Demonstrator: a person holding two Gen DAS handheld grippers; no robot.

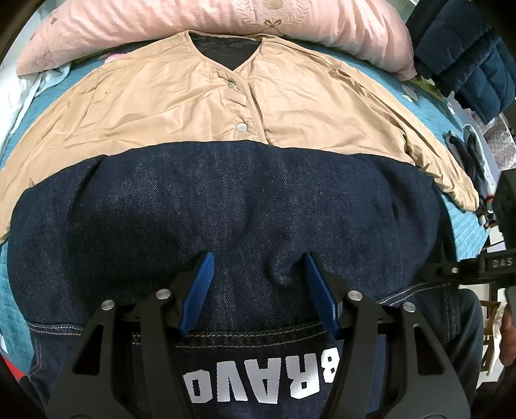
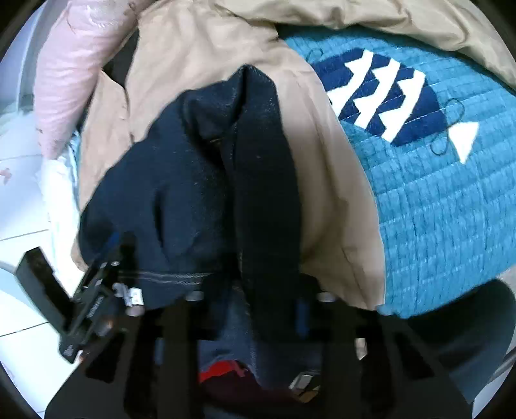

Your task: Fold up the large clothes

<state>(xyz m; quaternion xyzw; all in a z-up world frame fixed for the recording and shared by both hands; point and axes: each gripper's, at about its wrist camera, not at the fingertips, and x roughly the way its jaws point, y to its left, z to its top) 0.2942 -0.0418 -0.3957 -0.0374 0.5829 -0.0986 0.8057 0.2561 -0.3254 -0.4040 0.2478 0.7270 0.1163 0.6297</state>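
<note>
Setting: a bed covered by a teal quilted blanket (image 1: 464,225) with a fish motif (image 2: 390,103); a pink pillow (image 1: 200,25) lay at the far edge.

Item 1: tan snap-front jacket (image 1: 180,106), spread flat on the blanket, sleeves out.

Item 2: dark denim garment (image 1: 225,199), lying over the jacket's lower half, white lettering nearest the camera.

Left gripper (image 1: 258,267): jaws spread apart, holding nothing, poised just over the denim.

Right gripper (image 2: 258,303): fingers buried under a bunched denim fold; grip state could not be determined.

Step, as judged: an early fold of the denim, one edge gathered at the right side.

Next move, as judged: the left gripper needed to pinch the near denim edge so both sides could carry over together without dragging the jacket beneath.
</note>
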